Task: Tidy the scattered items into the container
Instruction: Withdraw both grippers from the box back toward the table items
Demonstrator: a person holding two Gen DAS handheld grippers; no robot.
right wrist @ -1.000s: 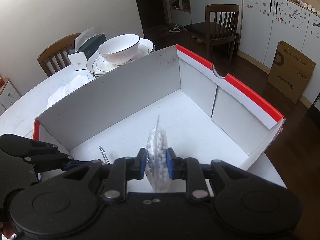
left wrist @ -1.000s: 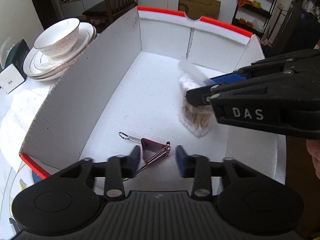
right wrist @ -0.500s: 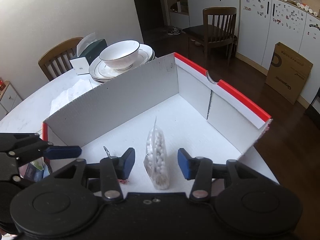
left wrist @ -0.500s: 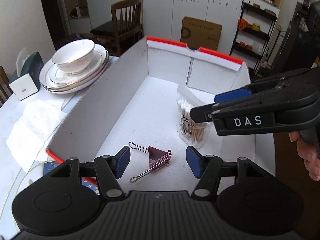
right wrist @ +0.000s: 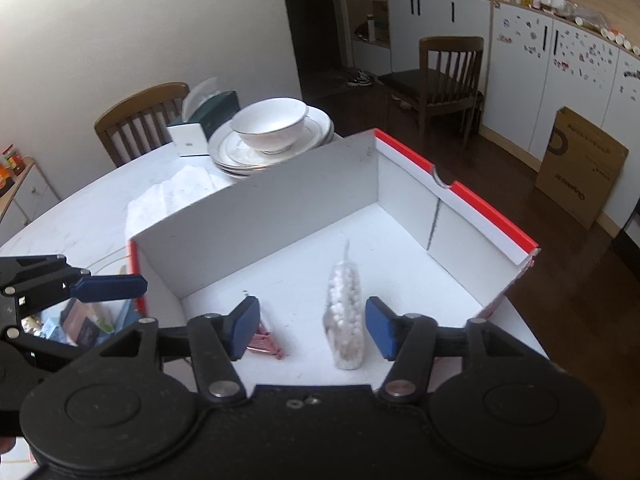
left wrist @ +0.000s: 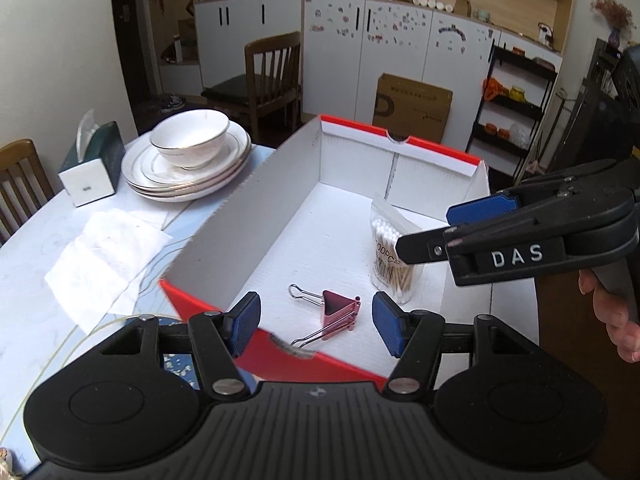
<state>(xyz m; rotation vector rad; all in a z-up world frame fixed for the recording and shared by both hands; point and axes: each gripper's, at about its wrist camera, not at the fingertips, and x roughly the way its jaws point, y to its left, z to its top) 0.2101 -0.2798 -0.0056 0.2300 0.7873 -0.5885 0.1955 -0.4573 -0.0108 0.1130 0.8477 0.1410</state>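
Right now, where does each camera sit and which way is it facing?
Left wrist: on the left gripper, tilted down into the box at the clip; right gripper and hand show.
Right wrist: on the right gripper, its jaws opening, above the swab bag; left gripper shows.
Shared: box, clip, bag, bowl.

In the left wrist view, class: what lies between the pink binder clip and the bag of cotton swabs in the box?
Nothing: only bare white box floor separates the binder clip from the bag of cotton swabs, seen in the left wrist view.
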